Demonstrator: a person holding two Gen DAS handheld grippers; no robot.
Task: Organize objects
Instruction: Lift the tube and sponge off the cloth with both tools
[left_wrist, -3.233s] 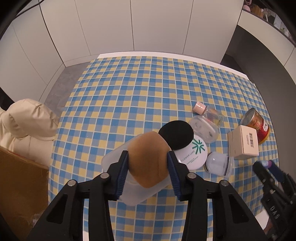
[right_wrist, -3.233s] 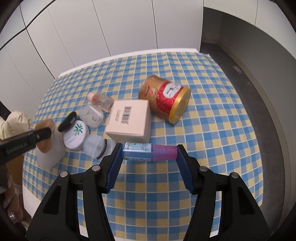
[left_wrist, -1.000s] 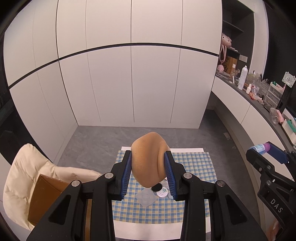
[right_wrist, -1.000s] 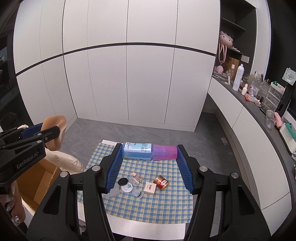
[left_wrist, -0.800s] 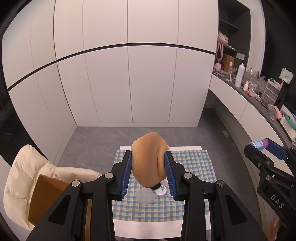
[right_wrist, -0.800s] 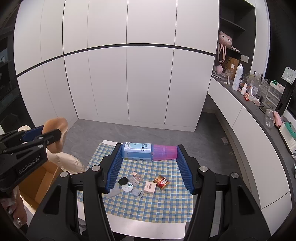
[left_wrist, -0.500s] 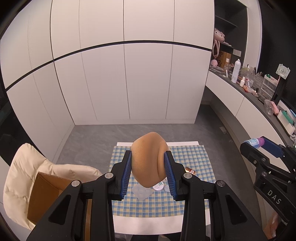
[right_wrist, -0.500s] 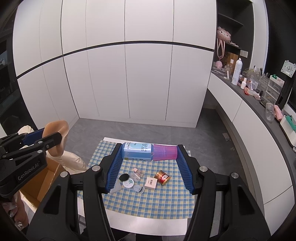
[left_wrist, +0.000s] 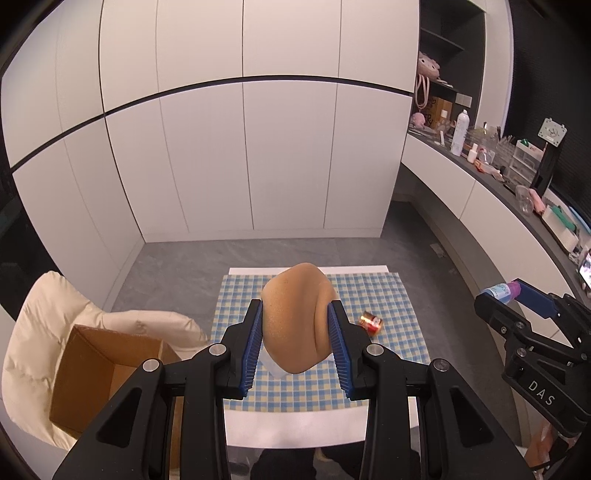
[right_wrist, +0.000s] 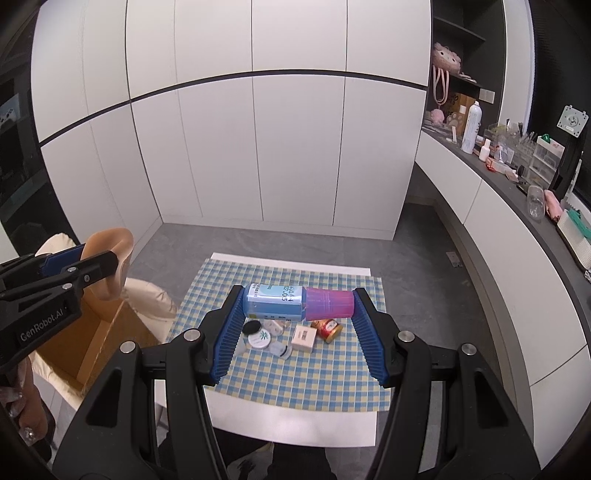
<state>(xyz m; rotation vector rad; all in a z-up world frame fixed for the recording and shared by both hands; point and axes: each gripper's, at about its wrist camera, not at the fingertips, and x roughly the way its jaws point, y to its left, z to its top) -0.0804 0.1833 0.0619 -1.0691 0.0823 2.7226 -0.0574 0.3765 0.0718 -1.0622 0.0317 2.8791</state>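
The left gripper (left_wrist: 295, 343) is closed on a tan makeup sponge (left_wrist: 297, 321), its blue pads pressed into both flanks so the sponge bulges up between them. The right gripper (right_wrist: 297, 325) is clamped end to end on a small bottle (right_wrist: 299, 302), blue-labelled body toward 9 o'clock, purple cap toward 3 o'clock. Both are held high above the checked table (right_wrist: 314, 376).

The left wrist view has most of the tabletop hidden behind the sponge; only a red and gold tin (left_wrist: 371, 322) lying on its side shows at 3 o'clock of the pads, and a corner of pale plastic peeks out just below the sponge. This view shows the right gripper from outside at 3 o'clock, with the bottle's purple cap poking past its finger. It also looks straight down into an open cardboard box (left_wrist: 107, 373) at 8 o'clock, resting against a cream padded seat (left_wrist: 44, 325).

The right wrist view lays out what the sponge covers: a black round lid (right_wrist: 252, 327), a white round jar (right_wrist: 260, 339) with a green mark, a pink-white carton (right_wrist: 304, 336) and the tin, clustered under the bottle. The left gripper shows at 9 o'clock, above the box.
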